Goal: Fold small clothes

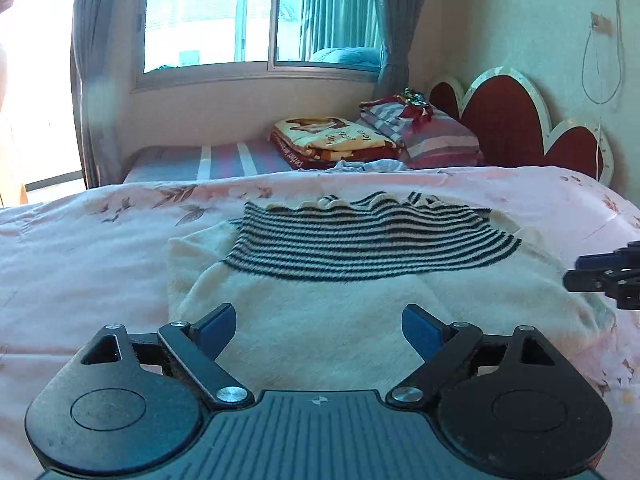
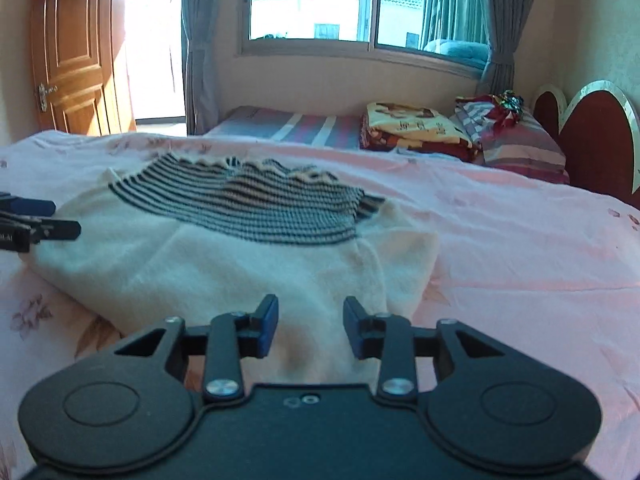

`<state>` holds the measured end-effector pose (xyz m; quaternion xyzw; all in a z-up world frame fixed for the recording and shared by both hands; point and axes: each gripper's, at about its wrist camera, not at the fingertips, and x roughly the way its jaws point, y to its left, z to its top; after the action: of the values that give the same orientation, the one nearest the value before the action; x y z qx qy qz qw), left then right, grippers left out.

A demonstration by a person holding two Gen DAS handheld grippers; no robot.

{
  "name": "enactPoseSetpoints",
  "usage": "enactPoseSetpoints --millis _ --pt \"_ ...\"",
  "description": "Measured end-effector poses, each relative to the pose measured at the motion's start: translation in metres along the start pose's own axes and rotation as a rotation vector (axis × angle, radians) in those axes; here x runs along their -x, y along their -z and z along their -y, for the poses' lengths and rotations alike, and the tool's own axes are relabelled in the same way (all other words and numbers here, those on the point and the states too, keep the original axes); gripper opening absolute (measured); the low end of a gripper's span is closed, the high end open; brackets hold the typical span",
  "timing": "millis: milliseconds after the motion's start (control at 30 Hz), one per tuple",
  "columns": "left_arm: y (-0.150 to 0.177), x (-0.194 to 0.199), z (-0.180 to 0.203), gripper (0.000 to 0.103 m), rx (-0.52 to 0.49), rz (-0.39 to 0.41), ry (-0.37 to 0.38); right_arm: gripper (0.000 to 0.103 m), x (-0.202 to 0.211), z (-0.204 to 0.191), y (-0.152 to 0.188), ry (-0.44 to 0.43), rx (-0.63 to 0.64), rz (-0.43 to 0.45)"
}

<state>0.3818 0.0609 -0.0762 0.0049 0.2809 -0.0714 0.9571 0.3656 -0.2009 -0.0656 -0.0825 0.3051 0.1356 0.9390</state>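
A small cream knit garment (image 1: 320,320) with a black-and-white striped part (image 1: 360,240) lies partly folded on the pink floral bedspread (image 1: 80,260). My left gripper (image 1: 318,330) is open and empty, hovering just above the garment's near cream edge. In the right wrist view the garment (image 2: 200,264) lies ahead with its striped part (image 2: 248,204) at the far side. My right gripper (image 2: 310,326) is open and empty over the garment's near right corner. The right gripper shows at the left wrist view's right edge (image 1: 600,276); the left gripper shows at the right wrist view's left edge (image 2: 36,220).
Folded blankets (image 1: 332,140) and striped pillows (image 1: 436,136) lie on a second bed under the window. A red heart-shaped headboard (image 1: 504,120) stands at right. A wooden door (image 2: 76,52) is at far left. The pink bedspread (image 2: 520,260) spreads around the garment.
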Motion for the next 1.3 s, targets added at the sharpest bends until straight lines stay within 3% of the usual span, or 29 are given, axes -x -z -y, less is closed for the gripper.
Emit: enactPoseSetpoints --millis 100,200,267,533,667,1033,1100,1133,1200,1233,1267,1300 --pt "-0.007 -0.022 0.021 0.089 -0.013 -0.032 0.024 0.034 -0.028 -0.017 -0.012 -0.056 0.028 -0.020" --pt "-0.001 -0.045 0.035 0.090 -0.026 -0.116 0.008 0.034 -0.046 -0.028 -0.010 -0.065 0.054 -0.052" --pt "0.007 -0.048 0.036 0.095 -0.026 -0.101 -0.008 0.037 -0.052 -0.029 -0.003 -0.060 0.064 -0.070" --pt "0.011 -0.042 0.027 0.095 -0.040 -0.100 0.002 0.049 -0.037 -0.001 0.008 -0.029 0.018 -0.059" --pt "0.012 -0.044 0.025 0.097 -0.042 -0.097 0.008 0.049 -0.031 0.019 0.017 -0.063 -0.053 -0.061" --pt "0.006 -0.043 0.020 0.101 -0.047 -0.117 0.015 0.050 -0.037 0.014 0.015 -0.047 -0.044 -0.067" --pt "0.001 -0.025 0.017 0.101 -0.041 -0.092 -0.009 0.047 -0.027 0.014 0.003 -0.028 -0.051 -0.078" --pt "0.001 -0.008 0.012 0.101 -0.017 -0.056 -0.003 0.045 -0.015 0.014 0.000 -0.019 -0.060 -0.037" --pt "0.008 0.019 -0.003 0.100 0.081 -0.022 0.005 0.044 0.003 0.019 -0.002 -0.043 -0.096 0.003" --pt "0.014 0.031 -0.011 0.100 0.143 -0.009 0.011 0.032 0.009 0.020 -0.003 -0.054 -0.116 0.005" --pt "0.023 0.041 -0.022 0.089 0.229 -0.006 0.005 0.017 0.014 0.021 -0.002 -0.061 -0.128 0.010" --pt "0.031 0.048 -0.029 0.076 0.293 -0.011 -0.006 0.014 0.017 0.021 -0.002 -0.067 -0.142 0.013"
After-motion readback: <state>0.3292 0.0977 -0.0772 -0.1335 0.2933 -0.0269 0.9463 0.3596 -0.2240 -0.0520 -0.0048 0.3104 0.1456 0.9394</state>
